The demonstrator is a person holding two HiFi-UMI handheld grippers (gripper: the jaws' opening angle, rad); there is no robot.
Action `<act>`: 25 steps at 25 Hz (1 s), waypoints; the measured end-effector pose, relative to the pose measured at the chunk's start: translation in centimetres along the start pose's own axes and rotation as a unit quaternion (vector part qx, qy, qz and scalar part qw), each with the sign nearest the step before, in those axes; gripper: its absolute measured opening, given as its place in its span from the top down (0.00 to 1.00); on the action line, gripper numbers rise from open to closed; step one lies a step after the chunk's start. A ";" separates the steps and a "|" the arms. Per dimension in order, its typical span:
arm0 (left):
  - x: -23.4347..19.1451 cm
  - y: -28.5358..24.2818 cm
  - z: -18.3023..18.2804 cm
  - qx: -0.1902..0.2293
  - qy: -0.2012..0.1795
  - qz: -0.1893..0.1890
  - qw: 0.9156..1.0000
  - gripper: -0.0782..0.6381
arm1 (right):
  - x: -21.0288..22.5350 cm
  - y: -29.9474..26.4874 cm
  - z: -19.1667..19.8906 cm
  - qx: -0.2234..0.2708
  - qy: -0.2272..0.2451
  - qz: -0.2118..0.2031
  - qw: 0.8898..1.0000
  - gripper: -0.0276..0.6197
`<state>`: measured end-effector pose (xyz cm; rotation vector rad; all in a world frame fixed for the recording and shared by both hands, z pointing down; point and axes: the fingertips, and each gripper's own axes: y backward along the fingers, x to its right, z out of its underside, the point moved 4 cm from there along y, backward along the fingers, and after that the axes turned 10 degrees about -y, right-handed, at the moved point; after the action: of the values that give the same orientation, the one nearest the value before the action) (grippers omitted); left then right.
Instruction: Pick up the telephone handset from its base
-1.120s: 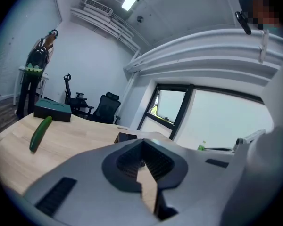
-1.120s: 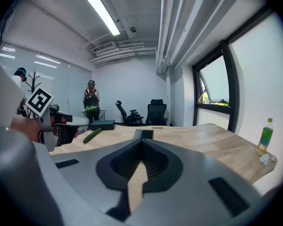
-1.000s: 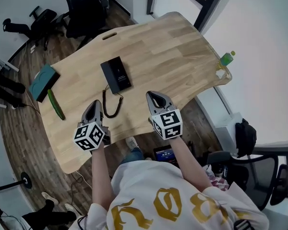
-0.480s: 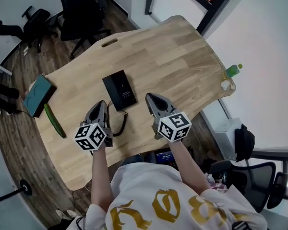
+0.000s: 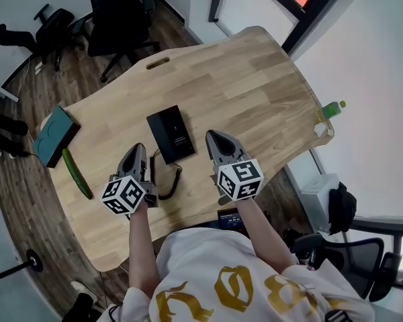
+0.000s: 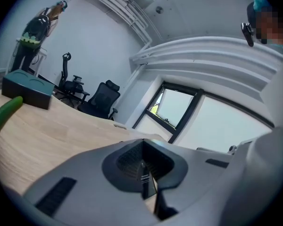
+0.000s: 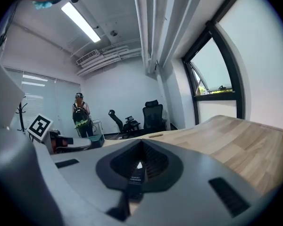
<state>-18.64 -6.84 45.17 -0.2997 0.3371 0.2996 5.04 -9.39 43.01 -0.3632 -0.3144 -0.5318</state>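
The light wooden desk with a curved outline [image 5: 255, 79] is being viewed from above. The black flat rectangular telephone [image 5: 171, 134] is lying on it at the middle, toward the near edge. Its handset cannot be told apart from its base in the head view. A black coiled cord [image 5: 169, 185] is trailing from the telephone's near end toward the near edge of the desk.

The left gripper [image 5: 136, 149] is being held over the desk just near and left of the telephone. Its tongs are pressed together, with nothing clamped between them. The right gripper [image 5: 211, 137] is being held just right of the telephone, apart from it. Its tongs are likewise brought together on nothing, as its own view confirms. The telephone is thus lying between the two grippers and slightly farther out, touched by neither.

At the left edge of the desk a teal rectangular box [image 5: 56, 136] is resting. A long green cucumber [image 5: 76, 174] is lying just near it, apart from the telephone. A green plastic bottle [image 5: 332, 107] is standing at the desk's far right corner. An oval slot [image 5: 158, 63] is cut through the desk at its far edge.

Black office chairs [image 5: 117, 19] are standing on the dark wooden floor [image 5: 27, 200] beyond the desk. A standing person with a backpack [image 7: 80, 116] is being seen at the far end of the room in the right gripper view.
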 end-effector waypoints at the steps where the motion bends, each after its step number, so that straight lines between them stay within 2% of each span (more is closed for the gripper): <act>1: -0.1 -0.1 0.1 -0.002 -0.002 -0.003 1.000 0.88 | 0.1 -0.2 -0.1 0.001 0.007 0.005 1.000 0.95; 6: -0.2 -1.2 0.0 -0.006 -0.021 -0.006 1.000 0.88 | 1.1 -0.9 -0.4 -0.001 0.007 0.008 1.000 0.95; 10: -0.3 -1.6 0.6 -0.016 -0.016 -0.014 1.000 0.88 | 1.6 -1.2 -0.2 -0.004 -0.019 -0.005 1.000 0.95; 18: -0.7 -2.6 1.8 -0.045 -0.008 -0.014 0.999 0.88 | 2.0 -2.6 0.6 -0.026 -0.027 -0.017 0.999 0.95; 25: -1.5 -3.2 3.9 -0.072 -0.001 -0.015 0.997 0.88 | 3.2 -3.8 2.0 -0.046 -0.034 -0.008 0.998 0.95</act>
<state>-17.88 -8.80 49.98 -0.4463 0.3091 0.2962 5.22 -12.99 47.00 -0.4685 -0.3604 -0.5518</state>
